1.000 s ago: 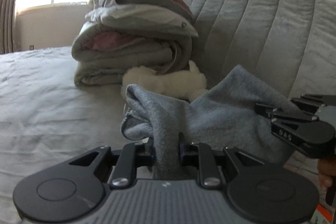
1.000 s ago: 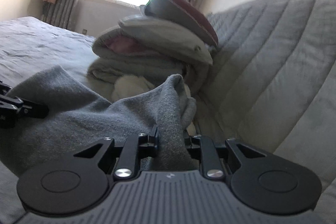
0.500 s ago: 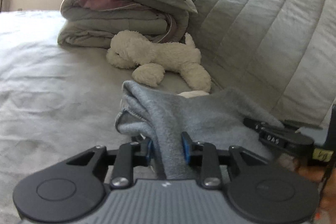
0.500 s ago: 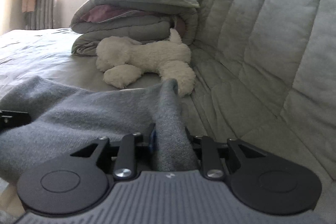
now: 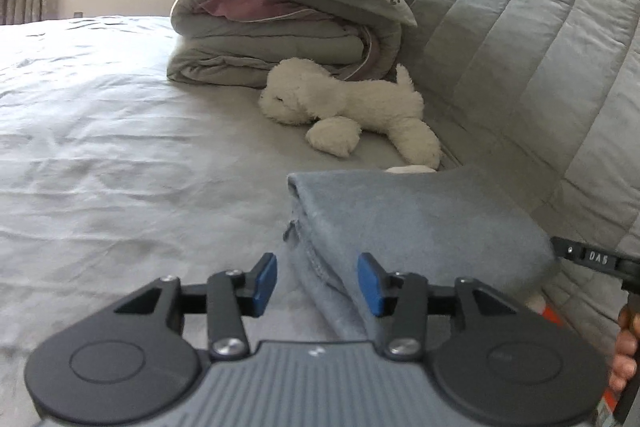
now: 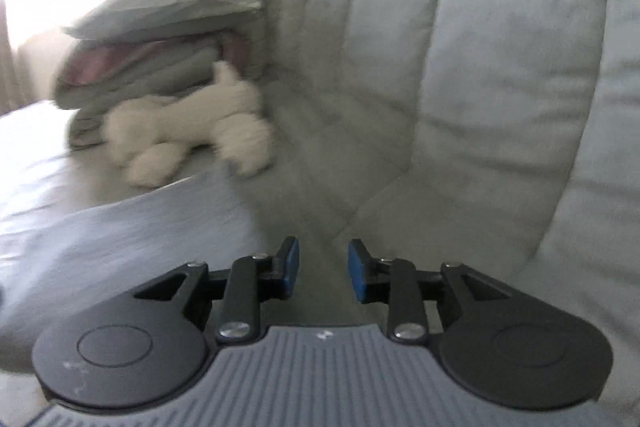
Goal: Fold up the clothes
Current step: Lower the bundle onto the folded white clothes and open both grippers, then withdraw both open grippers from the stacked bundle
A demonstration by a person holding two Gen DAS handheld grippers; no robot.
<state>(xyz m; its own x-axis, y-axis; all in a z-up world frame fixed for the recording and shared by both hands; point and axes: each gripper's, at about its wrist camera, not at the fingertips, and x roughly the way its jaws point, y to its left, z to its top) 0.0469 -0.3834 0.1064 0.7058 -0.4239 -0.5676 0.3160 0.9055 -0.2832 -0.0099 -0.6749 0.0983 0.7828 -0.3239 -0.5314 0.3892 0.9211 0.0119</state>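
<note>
A folded grey-blue fleece garment (image 5: 412, 227) lies flat on the bed, its near-left edge running between the blue pads of my left gripper (image 5: 317, 281), which stands open around it without pinching. In the right wrist view, blurred by motion, the same garment (image 6: 120, 239) lies to the left. My right gripper (image 6: 323, 269) is open with nothing between its pads, just past the garment's right edge. The right gripper's black fingers (image 5: 592, 259) show at the far right of the left wrist view, beside a hand (image 5: 626, 343).
A white plush toy (image 5: 352, 111) lies beyond the garment. Behind it is a stack of folded grey and pink duvets and pillows (image 5: 288, 15). The quilted grey headboard (image 5: 520, 39) rises on the right. Wrinkled grey bedsheet (image 5: 120, 147) spreads to the left.
Both grippers lowered the garment onto the bed and opened, letting it go. The garment went from hanging bunched in the jaws to lying flat and folded. The right gripper is still moving.
</note>
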